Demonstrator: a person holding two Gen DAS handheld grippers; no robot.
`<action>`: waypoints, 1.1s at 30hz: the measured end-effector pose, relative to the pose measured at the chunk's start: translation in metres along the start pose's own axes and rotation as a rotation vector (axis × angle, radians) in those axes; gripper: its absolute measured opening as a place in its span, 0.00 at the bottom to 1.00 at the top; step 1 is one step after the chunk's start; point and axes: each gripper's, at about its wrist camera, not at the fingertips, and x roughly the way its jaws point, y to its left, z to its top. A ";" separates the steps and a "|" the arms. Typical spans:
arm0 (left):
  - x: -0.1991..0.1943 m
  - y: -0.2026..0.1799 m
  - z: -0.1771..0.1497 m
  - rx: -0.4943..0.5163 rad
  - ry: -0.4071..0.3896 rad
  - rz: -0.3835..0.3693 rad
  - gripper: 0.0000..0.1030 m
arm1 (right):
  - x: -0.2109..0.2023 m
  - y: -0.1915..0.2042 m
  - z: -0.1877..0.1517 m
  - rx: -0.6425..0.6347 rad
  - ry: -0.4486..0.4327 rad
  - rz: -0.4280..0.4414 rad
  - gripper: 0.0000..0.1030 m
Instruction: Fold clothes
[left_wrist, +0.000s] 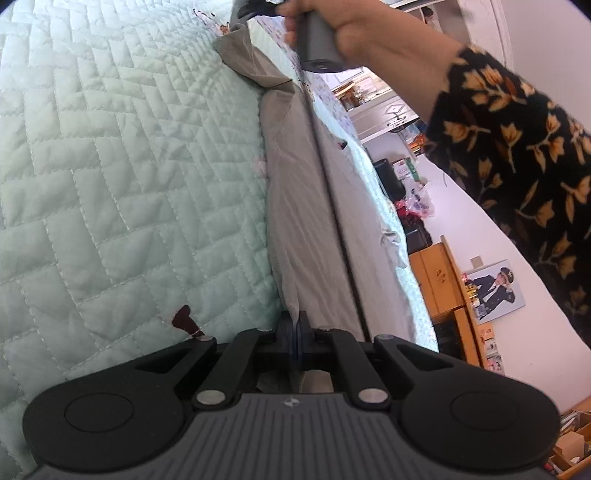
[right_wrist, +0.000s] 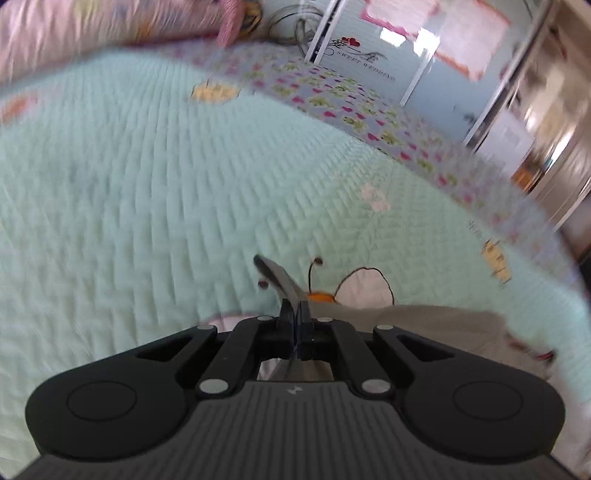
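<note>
A grey garment stretches in a long band across the pale green quilted bed cover. My left gripper is shut on its near end, the cloth pinched between the pads. At the far end the right gripper's handle shows in a person's hand, with a flowered sleeve behind it. In the right wrist view my right gripper is shut on a grey edge of the garment, which sticks up past the fingers; more grey cloth trails to the right. That view is blurred.
The bed cover bears bee and flower patches, with a heart-print sheet and pink bedding beyond. Right of the bed stand wooden cabinets, a white dresser and a cluttered white surface.
</note>
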 end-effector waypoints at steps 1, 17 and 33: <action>0.000 0.000 0.000 0.002 -0.003 -0.004 0.03 | -0.002 -0.012 0.005 0.039 -0.001 0.028 0.01; 0.002 -0.005 -0.003 0.018 -0.003 0.001 0.03 | -0.008 -0.028 -0.002 0.061 0.030 0.051 0.01; 0.003 -0.024 -0.008 0.093 -0.046 0.117 0.02 | -0.022 -0.033 -0.009 0.005 0.022 0.004 0.01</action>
